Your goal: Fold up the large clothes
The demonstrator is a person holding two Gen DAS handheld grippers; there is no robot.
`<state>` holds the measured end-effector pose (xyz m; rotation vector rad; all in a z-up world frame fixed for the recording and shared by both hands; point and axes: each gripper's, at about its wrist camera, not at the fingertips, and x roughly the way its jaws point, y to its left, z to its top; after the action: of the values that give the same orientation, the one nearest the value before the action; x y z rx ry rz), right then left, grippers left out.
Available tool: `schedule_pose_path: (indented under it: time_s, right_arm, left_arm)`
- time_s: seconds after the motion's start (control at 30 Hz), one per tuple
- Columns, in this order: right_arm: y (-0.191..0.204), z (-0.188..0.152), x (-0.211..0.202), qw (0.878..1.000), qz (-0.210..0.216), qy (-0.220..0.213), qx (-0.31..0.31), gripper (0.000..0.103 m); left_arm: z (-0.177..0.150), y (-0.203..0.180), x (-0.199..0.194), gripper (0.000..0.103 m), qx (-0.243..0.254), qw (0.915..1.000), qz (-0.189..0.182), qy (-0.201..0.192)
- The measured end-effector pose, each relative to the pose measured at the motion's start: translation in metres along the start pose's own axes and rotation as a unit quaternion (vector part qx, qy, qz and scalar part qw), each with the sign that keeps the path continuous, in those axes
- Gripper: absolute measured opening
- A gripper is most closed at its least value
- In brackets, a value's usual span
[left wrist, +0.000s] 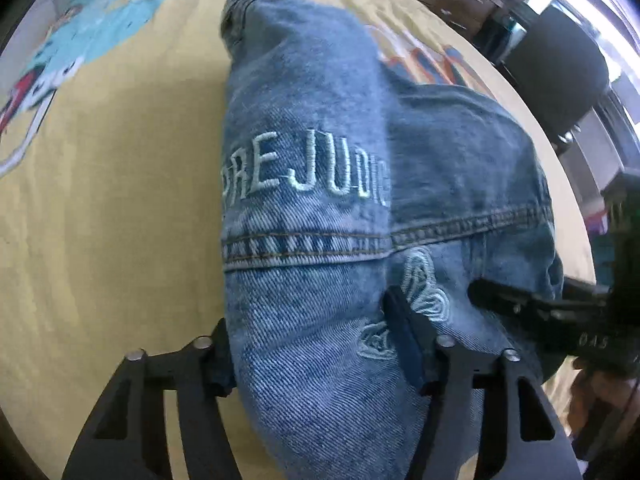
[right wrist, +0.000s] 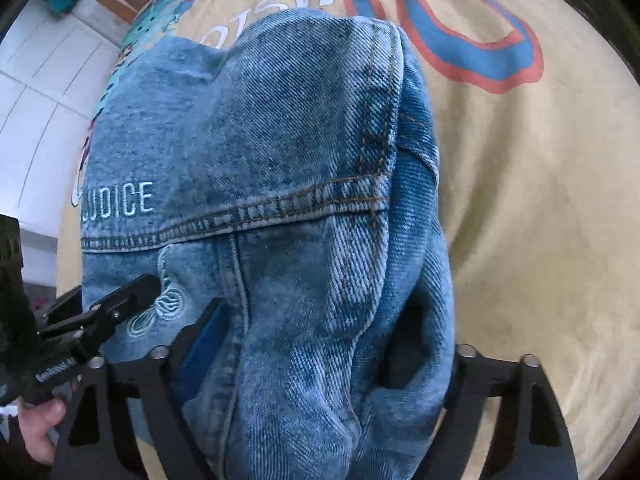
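Blue denim jacket point(left wrist: 312, 200) with pale embroidered lettering gripped by both grippers, raised over the yellow printed cloth point(left wrist: 100, 200).

Bunched denim is pinched between the jaws of left gripper point(left wrist: 312, 344) and right gripper point(right wrist: 320, 352), likely lifted for folding.

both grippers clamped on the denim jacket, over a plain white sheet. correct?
Not quite: the sheet is yellow with colourful printed graphics, not plain white; both wrist views show it. The rest holds: the left gripper and the right gripper each have denim jacket fabric bunched between their fingers.
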<state>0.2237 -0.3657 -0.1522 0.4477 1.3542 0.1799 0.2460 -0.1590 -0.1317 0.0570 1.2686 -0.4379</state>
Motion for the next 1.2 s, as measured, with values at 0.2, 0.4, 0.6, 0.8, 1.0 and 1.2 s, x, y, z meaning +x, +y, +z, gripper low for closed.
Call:
schedule_pose_path:
  time_s: [0.2,0.4,0.6,0.8,1.0,1.2]
  right_arm:
    - [0.01,0.001,-0.033,1.0,0.0,-0.017,-0.021,0.03]
    - [0.055,0.002,-0.054,0.998,0.008,-0.04,-0.052,0.025]
    - [0.116,0.003,-0.051,0.994,0.03,-0.056,-0.09,0.025]
    - [0.169,-0.005,-0.014,0.992,0.031,-0.039,-0.12,0.025]
    - [0.186,-0.027,0.045,0.99,-0.026,-0.006,-0.142,0.033]
    - [0.178,-0.031,0.052,0.991,-0.033,-0.028,-0.127,0.048]
  left_arm:
    - [0.003,0.011,-0.034,0.031,0.003,0.999,-0.041,-0.016]
    - [-0.006,0.03,-0.089,0.029,0.009,0.9969,-0.049,-0.062]
    - [-0.013,0.059,-0.124,0.029,0.005,0.9958,-0.027,-0.087]
    - [-0.043,0.108,-0.124,0.029,-0.023,0.9964,-0.015,-0.08]
    - [-0.081,0.139,-0.083,0.035,-0.041,0.9976,-0.007,-0.055]
    - [-0.086,0.141,-0.086,0.05,-0.057,0.9964,0.005,-0.062]
